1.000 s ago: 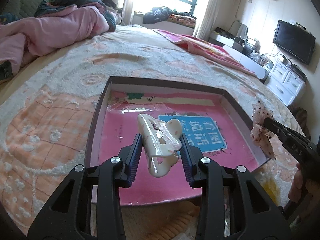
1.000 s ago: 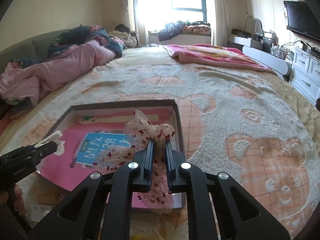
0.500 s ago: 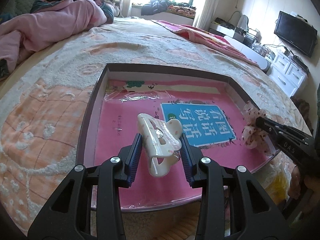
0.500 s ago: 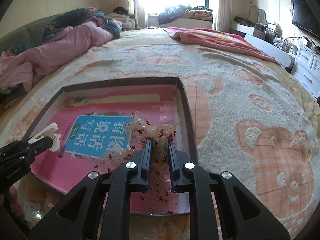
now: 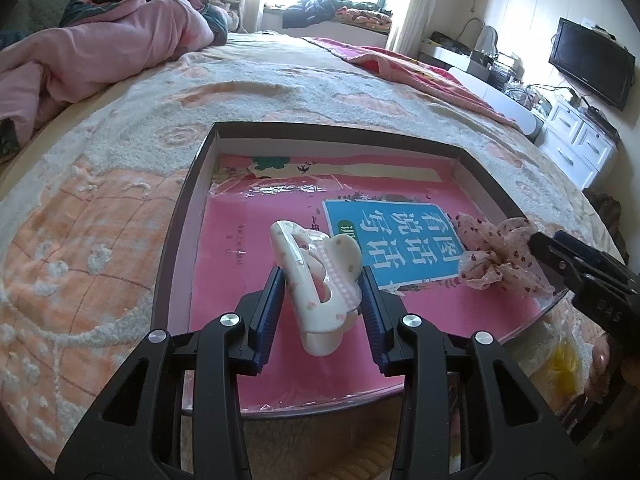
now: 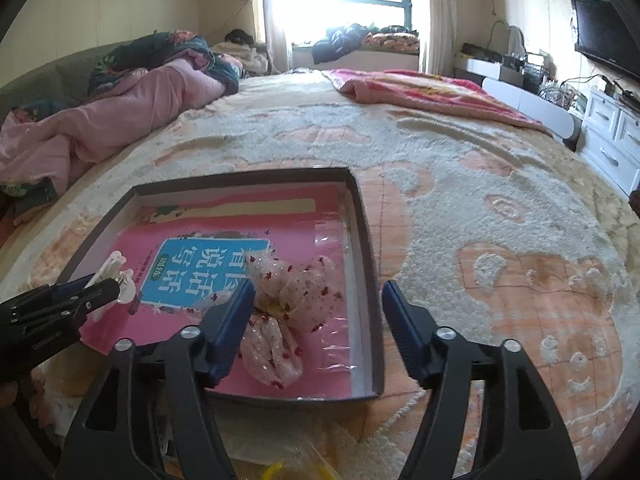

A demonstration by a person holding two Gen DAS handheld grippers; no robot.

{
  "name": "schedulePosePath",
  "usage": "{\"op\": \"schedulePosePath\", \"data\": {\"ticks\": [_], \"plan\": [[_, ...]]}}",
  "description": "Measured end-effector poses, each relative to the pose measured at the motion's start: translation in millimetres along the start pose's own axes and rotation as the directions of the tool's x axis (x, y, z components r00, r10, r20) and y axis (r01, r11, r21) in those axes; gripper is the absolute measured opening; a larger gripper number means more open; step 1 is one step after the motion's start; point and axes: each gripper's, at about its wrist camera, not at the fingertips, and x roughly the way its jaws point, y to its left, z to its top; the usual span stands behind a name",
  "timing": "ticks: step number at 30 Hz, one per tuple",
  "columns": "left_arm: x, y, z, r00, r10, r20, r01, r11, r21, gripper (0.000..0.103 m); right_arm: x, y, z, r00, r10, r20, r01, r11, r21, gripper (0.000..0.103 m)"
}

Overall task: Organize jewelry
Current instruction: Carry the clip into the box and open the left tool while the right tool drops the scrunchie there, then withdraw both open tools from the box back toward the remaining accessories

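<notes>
A dark-rimmed shallow box [image 5: 188, 216] [image 6: 366, 240] lies on the bed with a pink book [image 5: 240, 256] [image 6: 192, 264] in it. My left gripper [image 5: 322, 294] is shut on a cream hair claw clip [image 5: 316, 280] and holds it above the box's near part; it shows at the left in the right wrist view [image 6: 114, 274]. My right gripper [image 6: 316, 308] is open over the box's right near corner. A pink sheer scrunchie with red dots [image 6: 288, 300] [image 5: 500, 256] lies on the book between the open fingers, free of them.
The box sits on a fluffy peach and cream blanket [image 6: 500, 220]. Pink bedding [image 5: 100, 52] is piled at the far left. A white dresser [image 6: 612, 132] and a TV [image 5: 592, 64] stand to the right. A clear bag with something yellow [image 5: 564, 364] lies near the box's front edge.
My right gripper has opened and let go of the scrunchie, which now lies in the box. My left gripper still holds the claw clip and has moved slightly forward over the box.
</notes>
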Motion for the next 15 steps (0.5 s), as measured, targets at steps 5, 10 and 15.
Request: {"op": "schedulePosePath", "data": {"ticks": [5,10,15], "plan": [[-6.4,-0.9,-0.3,1.000,0.005,0.020,-0.005,1.000,0.002,0.042,-17.3,-3.1,-3.3,0.998,-0.001,0.058,0.000,1.000,0.021,0.083],[-14.7,-0.4,-0.4,0.999,0.015,0.041,-0.015,1.000,-0.004,0.054,-31.0,-0.6,-7.8,0.995,-0.017,0.095,0.016,1.000,0.009,0.088],[-27.3,-1.5,0.6,0.997,0.021,0.068,-0.020,1.000,-0.009,0.064,-44.6,0.1,-12.0,0.992,-0.021,0.123,0.020,1.000,0.012,0.094]]}}
